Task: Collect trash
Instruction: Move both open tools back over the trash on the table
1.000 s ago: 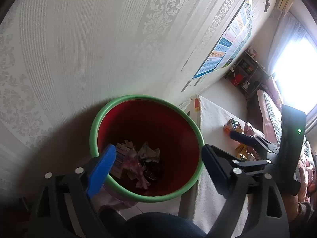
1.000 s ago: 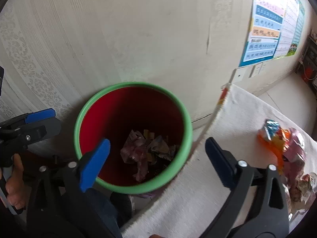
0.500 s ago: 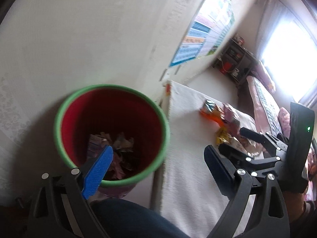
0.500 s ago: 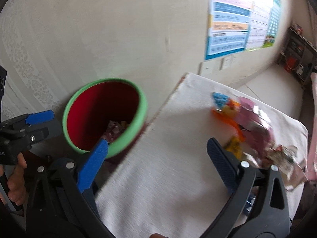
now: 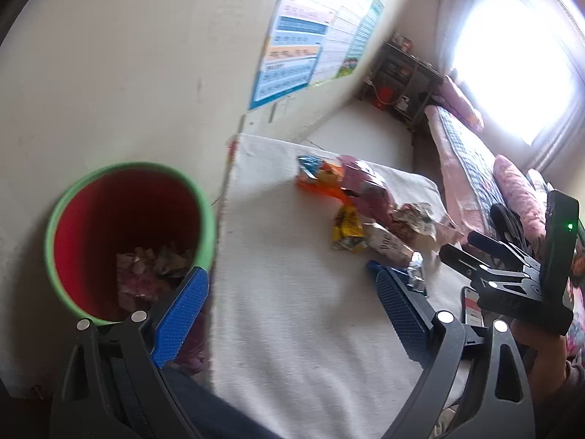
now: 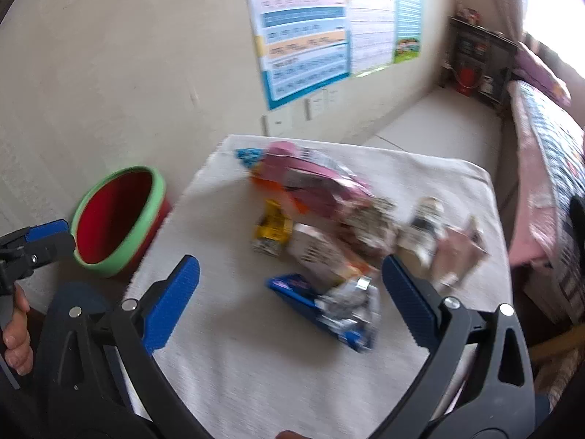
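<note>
The left wrist view looks down from the left, close over the red bin [image 5: 124, 241], with the table [image 5: 299, 329] spreading right. The right wrist view faces the wrapper pile [image 6: 329, 226] from close above the table's near edge. Both share bin, table, wrappers and wall poster [image 6: 307, 33].

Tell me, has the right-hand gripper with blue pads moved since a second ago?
Yes. The right gripper has swung away from the green-rimmed red bin, now at its left, to point over the cloth-covered table toward the wrappers.

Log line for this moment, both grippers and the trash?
left gripper: open, empty | right gripper: open, over blue wrapper | bin: holds trash | table: wrappers remain
</note>
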`<state>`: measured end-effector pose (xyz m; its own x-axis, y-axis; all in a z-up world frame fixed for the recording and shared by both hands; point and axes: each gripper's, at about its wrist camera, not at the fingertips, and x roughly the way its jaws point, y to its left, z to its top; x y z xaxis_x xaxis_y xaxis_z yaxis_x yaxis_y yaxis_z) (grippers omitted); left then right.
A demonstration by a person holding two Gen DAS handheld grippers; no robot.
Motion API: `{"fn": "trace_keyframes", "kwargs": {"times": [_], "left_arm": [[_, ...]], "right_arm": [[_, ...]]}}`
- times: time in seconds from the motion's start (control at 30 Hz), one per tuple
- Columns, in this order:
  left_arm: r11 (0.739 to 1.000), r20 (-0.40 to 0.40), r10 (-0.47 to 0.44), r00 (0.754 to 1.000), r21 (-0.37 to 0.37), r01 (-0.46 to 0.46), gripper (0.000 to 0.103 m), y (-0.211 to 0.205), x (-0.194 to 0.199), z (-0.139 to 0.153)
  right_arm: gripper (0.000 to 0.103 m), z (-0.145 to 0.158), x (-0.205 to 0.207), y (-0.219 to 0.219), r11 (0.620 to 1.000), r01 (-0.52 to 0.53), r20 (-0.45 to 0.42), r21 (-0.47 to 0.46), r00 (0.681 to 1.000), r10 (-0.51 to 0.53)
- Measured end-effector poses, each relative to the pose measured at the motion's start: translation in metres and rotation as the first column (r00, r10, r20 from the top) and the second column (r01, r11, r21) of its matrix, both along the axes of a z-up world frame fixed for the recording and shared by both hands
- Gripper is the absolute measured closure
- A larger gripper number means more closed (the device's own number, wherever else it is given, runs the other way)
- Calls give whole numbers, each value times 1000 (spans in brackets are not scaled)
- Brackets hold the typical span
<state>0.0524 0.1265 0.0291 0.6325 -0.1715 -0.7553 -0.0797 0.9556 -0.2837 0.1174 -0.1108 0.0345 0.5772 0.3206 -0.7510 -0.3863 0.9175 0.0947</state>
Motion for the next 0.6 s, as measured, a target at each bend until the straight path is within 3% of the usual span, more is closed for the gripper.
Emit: {"fn": "trace_keyframes", "kwargs": {"times": [0.37, 0.6], "left_arm": [[995, -1, -96, 995, -15, 96, 14, -64, 36, -3], [994, -22, -113, 993, 9, 113, 14, -79, 46, -7]], "right_arm": [[5, 10, 8, -99, 988, 155, 20, -13, 988, -155], [5, 0, 17, -126, 979, 204, 8, -9, 979, -204]]}}
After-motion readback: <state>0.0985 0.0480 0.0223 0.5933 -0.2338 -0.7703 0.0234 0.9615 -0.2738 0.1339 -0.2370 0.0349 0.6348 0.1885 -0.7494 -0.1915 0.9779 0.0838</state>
